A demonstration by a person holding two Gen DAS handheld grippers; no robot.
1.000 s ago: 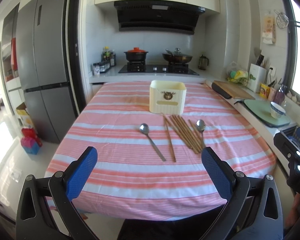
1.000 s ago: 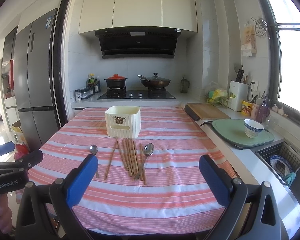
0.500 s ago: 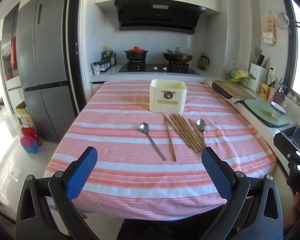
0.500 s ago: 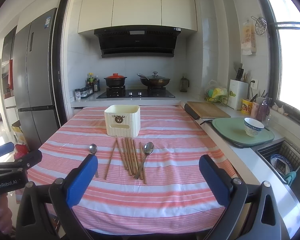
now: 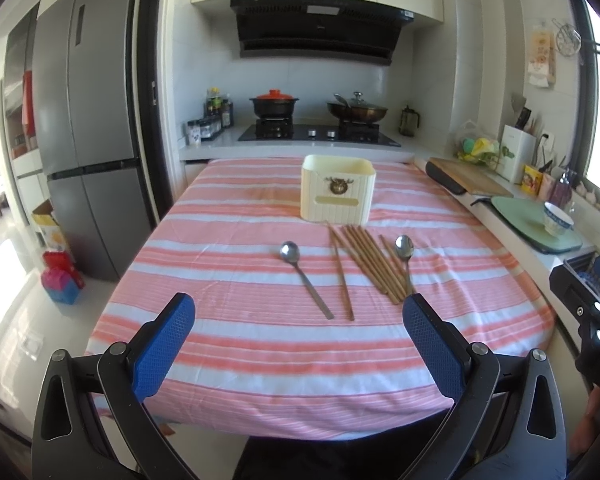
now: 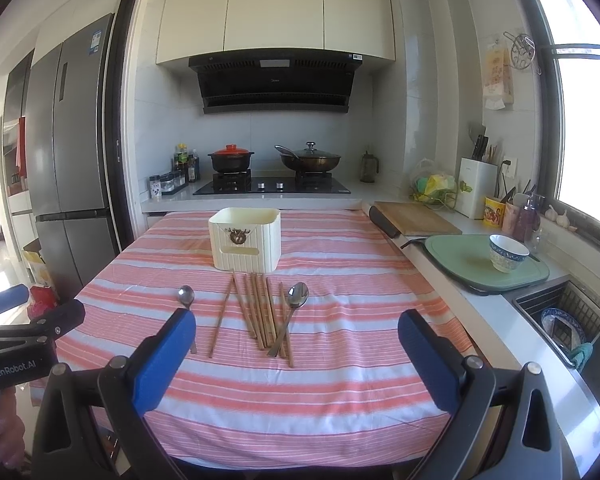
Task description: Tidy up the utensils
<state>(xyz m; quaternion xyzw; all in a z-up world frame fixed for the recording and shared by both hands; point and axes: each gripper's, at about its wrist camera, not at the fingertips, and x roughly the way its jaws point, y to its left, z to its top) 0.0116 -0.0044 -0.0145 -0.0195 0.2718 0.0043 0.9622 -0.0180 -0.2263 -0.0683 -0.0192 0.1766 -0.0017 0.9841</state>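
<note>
**Before the holder, utensils loose**

Just in front of the cream holder (image 6: pixel 245 243), chopsticks (image 6: pixel 260 310) lie between two spoons (image 6: pixel 293 314); striped cloth (image 6: pixel 300 392) nearer is bare. Left gripper (image 5: pixel 299 346) and right gripper (image 6: pixel 297 354) gape wide, empty. Right gripper's left finger (image 6: pixel 162 358) hides the left spoon's (image 6: pixel 187 298) handle.

Shiny metal spoons (image 5: pixel 290 251), matt wood chopsticks (image 5: pixel 374 265), ribbed cream plastic holder (image 5: pixel 337 195), striped cloth tbl cover (image 5: pixel 236 344).

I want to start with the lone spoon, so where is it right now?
In the left wrist view the lone spoon lies on the striped tablecloth left of the chopsticks, in front of the cream box.
</note>
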